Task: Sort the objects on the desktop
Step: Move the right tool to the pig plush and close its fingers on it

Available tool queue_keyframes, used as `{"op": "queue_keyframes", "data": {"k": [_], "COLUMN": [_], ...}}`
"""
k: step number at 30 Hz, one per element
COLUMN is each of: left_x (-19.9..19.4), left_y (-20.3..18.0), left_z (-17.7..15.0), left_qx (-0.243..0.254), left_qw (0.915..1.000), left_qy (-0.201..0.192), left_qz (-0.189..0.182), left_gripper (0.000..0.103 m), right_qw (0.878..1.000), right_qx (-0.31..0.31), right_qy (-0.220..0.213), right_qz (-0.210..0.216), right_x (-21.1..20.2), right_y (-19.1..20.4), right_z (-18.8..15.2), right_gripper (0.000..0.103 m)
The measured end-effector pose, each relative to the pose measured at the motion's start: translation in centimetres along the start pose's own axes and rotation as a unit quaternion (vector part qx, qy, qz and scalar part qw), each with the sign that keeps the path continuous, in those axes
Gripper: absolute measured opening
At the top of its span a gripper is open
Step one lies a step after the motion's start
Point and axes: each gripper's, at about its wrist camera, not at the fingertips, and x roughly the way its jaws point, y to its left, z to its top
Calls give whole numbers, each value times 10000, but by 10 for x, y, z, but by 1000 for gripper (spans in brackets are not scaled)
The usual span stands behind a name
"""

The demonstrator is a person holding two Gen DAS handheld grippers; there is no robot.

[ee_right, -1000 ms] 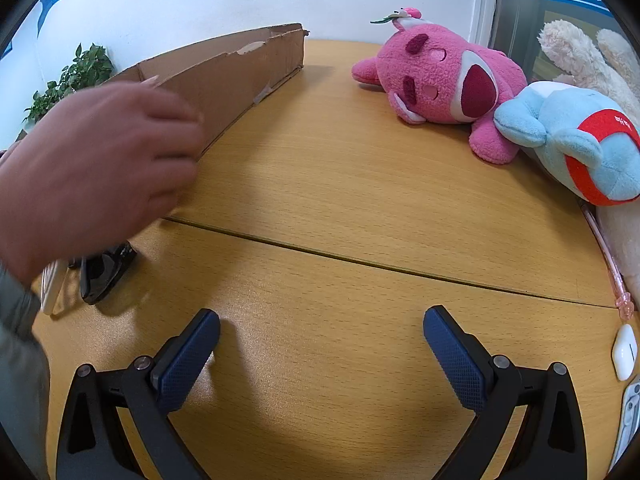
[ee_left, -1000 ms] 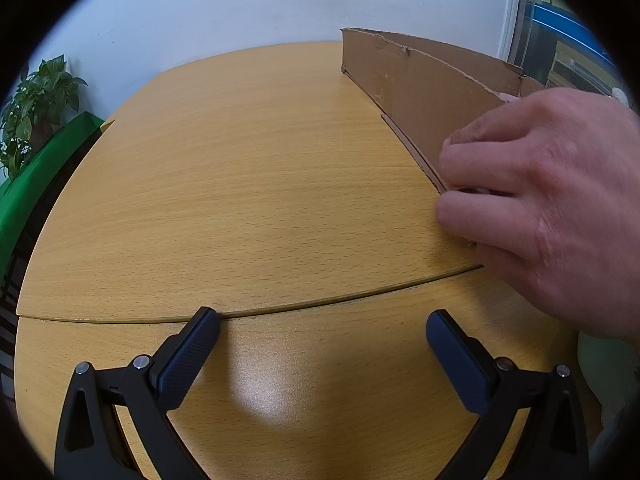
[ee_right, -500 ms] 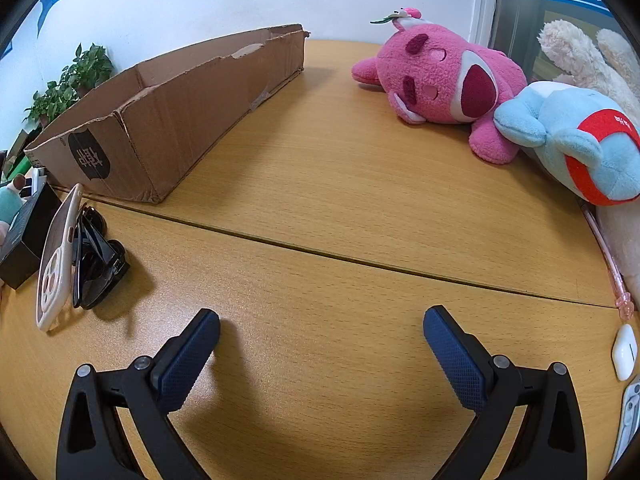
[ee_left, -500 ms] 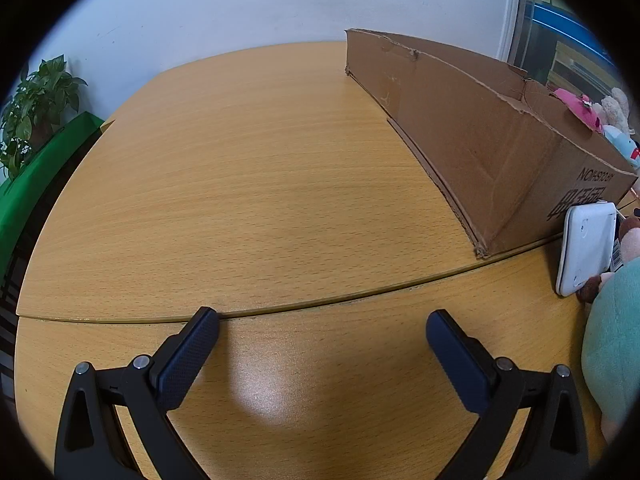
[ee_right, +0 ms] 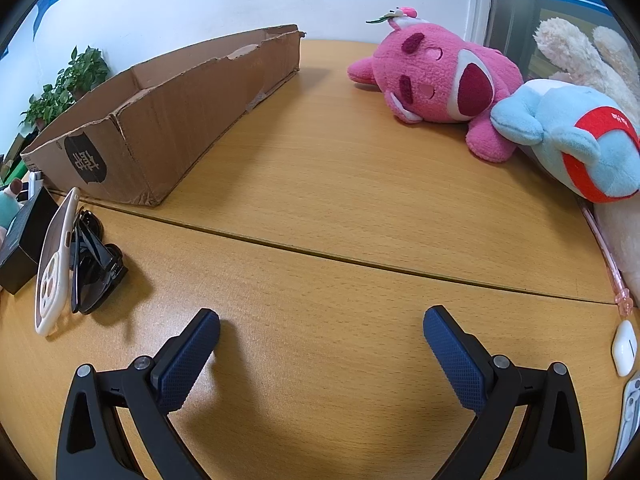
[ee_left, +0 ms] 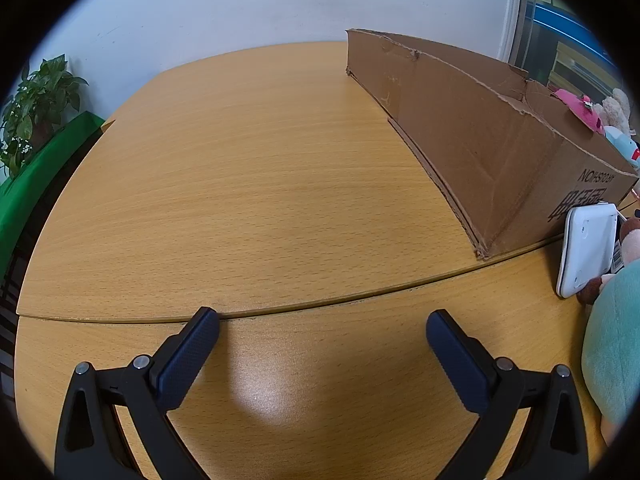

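Desk [ee_right: 320, 208]: wooden top with a seam across it, carrying all the items to be sorted. Box [ee_right: 168, 120]: long open cardboard tray lying lengthwise in mid-desk, top uncovered, so it probably serves as the receiving bin; its inside is not visible, and no item can be seen in it. Plush toys: a pink toy [ee_right: 436, 84] and a blue toy [ee_right: 568, 140] lie touching at the far right, against a cream toy [ee_right: 576, 52] behind them; a teal toy [ee_left: 612, 344] sits at the near end of the box. Left gripper [ee_left: 322, 334] and right gripper [ee_right: 320, 332]: each low over bare wood, jaws spread wide and holding nothing, a posture that suits an approach not yet begun. Black case [ee_right: 24, 240]: upright just beside the box corner. Phone [ee_right: 54, 264]: white-cased, propped on edge between the black case and the sunglasses [ee_right: 94, 264], which lie folded. White earbud case [ee_right: 625, 348]: at the right edge, well apart from the box, near a pink pen [ee_right: 604, 252].
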Motion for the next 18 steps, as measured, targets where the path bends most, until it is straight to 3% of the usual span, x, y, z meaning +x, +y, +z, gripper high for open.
{"op": "queue_keyframes", "data": {"k": [5, 9, 11, 15, 18], "left_x": [-1, -20, -46, -141, -182], "left_y": [0, -2, -7, -44, -76], "left_z": [1, -14, -18, -28, -31], "left_qx": [-56, -554, -635, -634, -767], "left_qw": [10000, 9978, 9980, 9916, 9831], "left_qy": [8, 342, -2, -1104, -1393], "left_qz": [21, 150, -27, -227, -913], "left_gripper": [103, 103, 102, 103, 103], "right_qw": [9999, 9952, 9969, 9956, 9914], "right_qx": [138, 753, 616, 338, 429], "right_qy": [19, 414, 144, -677, -1202], "right_qz": [-102, -479, -458, -551, 297], "right_x": [-3, -7, -23, -86, -135], "right_y": [3, 14, 30, 74, 111], "right_z": [-5, -6, -13, -28, -25], "right_gripper": [103, 103, 103, 103, 103]}}
